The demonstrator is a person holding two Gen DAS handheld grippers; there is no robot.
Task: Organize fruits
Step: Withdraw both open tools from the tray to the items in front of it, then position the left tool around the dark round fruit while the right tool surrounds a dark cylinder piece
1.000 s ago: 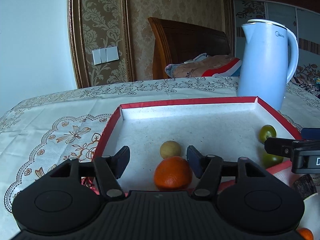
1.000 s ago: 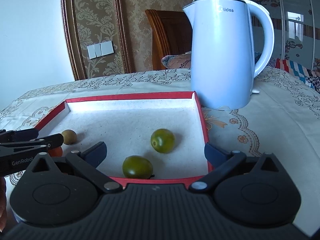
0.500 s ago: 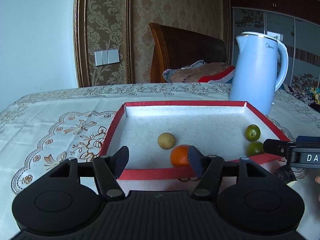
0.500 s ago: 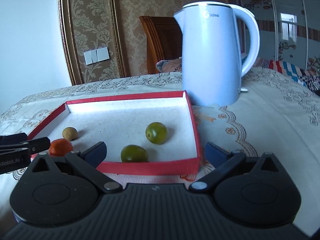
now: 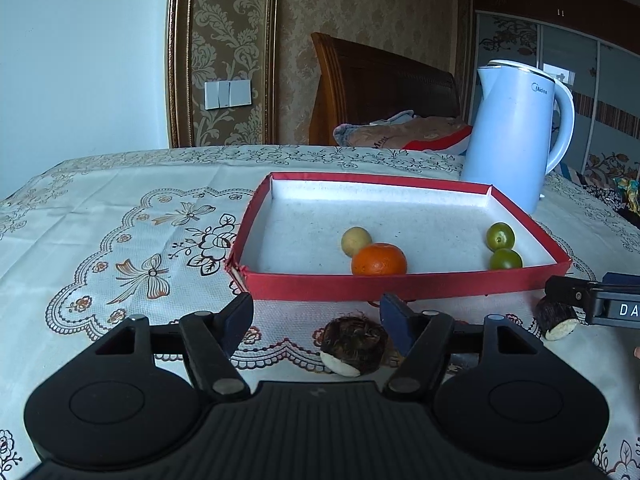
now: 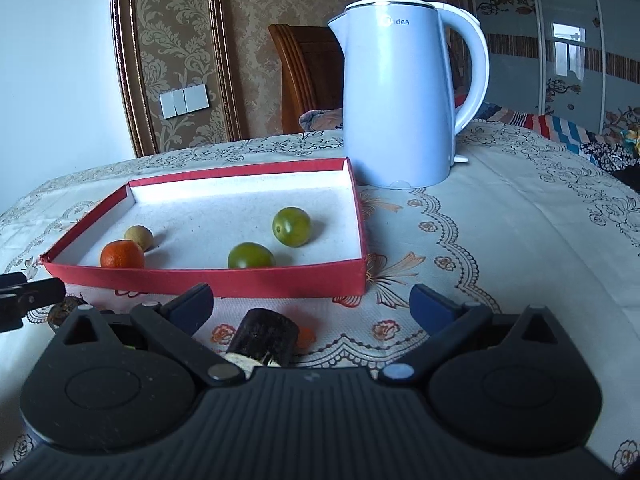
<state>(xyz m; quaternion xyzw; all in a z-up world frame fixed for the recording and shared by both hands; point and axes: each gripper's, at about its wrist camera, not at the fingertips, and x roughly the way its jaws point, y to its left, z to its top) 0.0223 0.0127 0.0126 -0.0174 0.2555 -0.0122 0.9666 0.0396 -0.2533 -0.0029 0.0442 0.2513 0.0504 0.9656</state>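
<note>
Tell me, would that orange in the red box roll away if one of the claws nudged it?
Probably a little. The orange is round and sits loose on the flat floor of the red box, so it may roll. The small tan fruit close behind it and the box's low walls would likely stop it. Its skin looks firm, not fragile.

Premises: a private home, bedroom area. Evidence: carved wooden headboard [image 5: 384, 88] with folded bedding [image 5: 404, 132] at 12 o'clock, damask wallpaper [image 5: 360, 8], wardrobe doors [image 6: 560, 52] at 2 o'clock. A lace-patterned cloth [image 5: 120, 232] covers the desk, with an electric kettle [image 6: 396, 100] on it.
</note>
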